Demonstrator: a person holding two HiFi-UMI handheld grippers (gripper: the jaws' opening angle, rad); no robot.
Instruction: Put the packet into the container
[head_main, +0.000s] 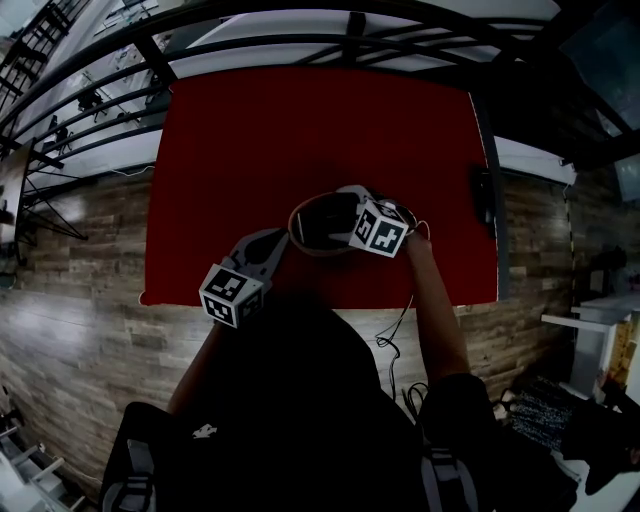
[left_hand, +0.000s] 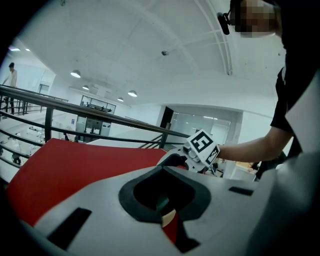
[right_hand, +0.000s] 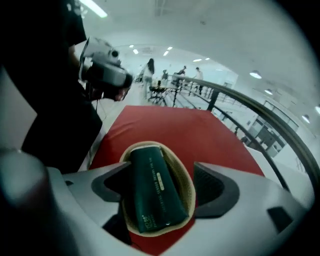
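packet (right_hand: 150, 170): dark green, lying inside the tan-rimmed container (right_hand: 188, 186) | container: on red desk (head_main: 300, 130), near its front edge | right gripper (right_hand: 159, 186): over the container, fingers spread, 1 each side of the packet | left gripper (left_hand: 165, 197): beside the container, fingers pressed together, pinching nothing

Red desk (head_main: 250, 150) on a wood-plank floor (head_main: 70, 260), a black railing (left_hand: 100, 112) running beyond its far edge. A dark cable (head_main: 392, 345) lies on the floor off the near edge. Ceiling lights (left_hand: 75, 74) glow; people (right_hand: 149, 70) stand in the distance.
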